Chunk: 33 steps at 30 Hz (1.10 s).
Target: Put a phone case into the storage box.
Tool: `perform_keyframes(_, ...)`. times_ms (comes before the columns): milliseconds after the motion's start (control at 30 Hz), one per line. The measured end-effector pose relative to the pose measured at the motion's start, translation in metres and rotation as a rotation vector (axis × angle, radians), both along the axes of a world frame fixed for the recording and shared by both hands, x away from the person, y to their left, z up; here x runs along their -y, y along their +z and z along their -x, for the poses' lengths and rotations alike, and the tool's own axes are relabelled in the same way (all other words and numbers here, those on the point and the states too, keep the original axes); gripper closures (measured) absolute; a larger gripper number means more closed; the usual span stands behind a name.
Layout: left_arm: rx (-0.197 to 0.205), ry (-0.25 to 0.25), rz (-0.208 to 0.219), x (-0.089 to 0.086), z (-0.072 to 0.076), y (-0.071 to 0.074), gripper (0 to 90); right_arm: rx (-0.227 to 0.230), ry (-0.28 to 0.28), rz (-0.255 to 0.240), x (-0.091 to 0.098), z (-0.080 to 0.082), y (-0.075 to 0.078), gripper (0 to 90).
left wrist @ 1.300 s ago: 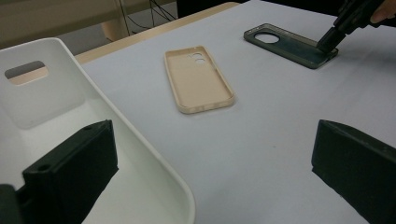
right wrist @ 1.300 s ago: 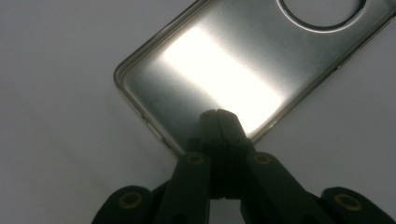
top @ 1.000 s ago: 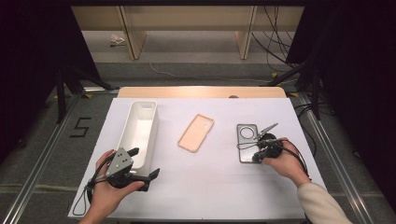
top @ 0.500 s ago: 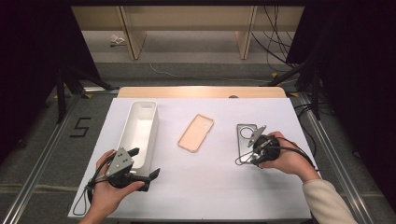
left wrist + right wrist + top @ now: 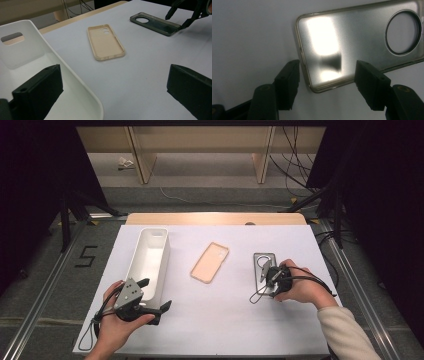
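A dark see-through phone case [image 5: 263, 258] [image 5: 362, 42] [image 5: 155, 23] lies flat at the right of the white table. My right gripper [image 5: 265, 272] [image 5: 327, 66] points down at its near end. Its jaws have just been opening and now stand open astride the case's corner, with the pads not pressing on it. A peach phone case [image 5: 210, 262] [image 5: 105, 42] lies hollow side up in the middle. My left gripper [image 5: 156, 294] rests at the front left, open, with one jaw over the near end of the white tray [image 5: 165, 255] [image 5: 75, 75].
The long white tray has nothing in it and stands lengthwise at the left. The table's wooden far edge [image 5: 215, 218] borders a floor with cables. Metal rails run along both sides of the table.
My right gripper's jaws have gone from shut to open, and that hand has edged slightly left over the dark case's near end. The left hand has stayed put.
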<state>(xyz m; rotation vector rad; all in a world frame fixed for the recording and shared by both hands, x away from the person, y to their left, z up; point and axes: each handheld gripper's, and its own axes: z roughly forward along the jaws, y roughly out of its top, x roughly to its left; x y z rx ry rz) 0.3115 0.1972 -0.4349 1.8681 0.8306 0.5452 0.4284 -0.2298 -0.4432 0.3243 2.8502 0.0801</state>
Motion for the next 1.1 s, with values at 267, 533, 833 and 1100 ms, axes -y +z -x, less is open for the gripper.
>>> perform_keyframes(267,0.000,-0.002,-0.002,0.000,0.000,0.000,0.0,-0.008,0.018,0.032,-0.005,-0.005,-0.005,39.0)
perform_keyframes(533,0.000,-0.003,-0.002,0.000,0.000,0.000,0.0,-0.025,0.040,0.039,-0.010,-0.006,-0.008,41.2)
perform_keyframes(833,-0.001,-0.006,-0.003,0.001,0.000,-0.001,0.0,-0.052,0.055,0.060,-0.013,-0.007,-0.008,48.5)
perform_keyframes(1100,-0.001,-0.010,-0.006,0.001,0.000,-0.001,0.0,-0.085,0.089,0.063,-0.016,-0.003,-0.009,64.2)
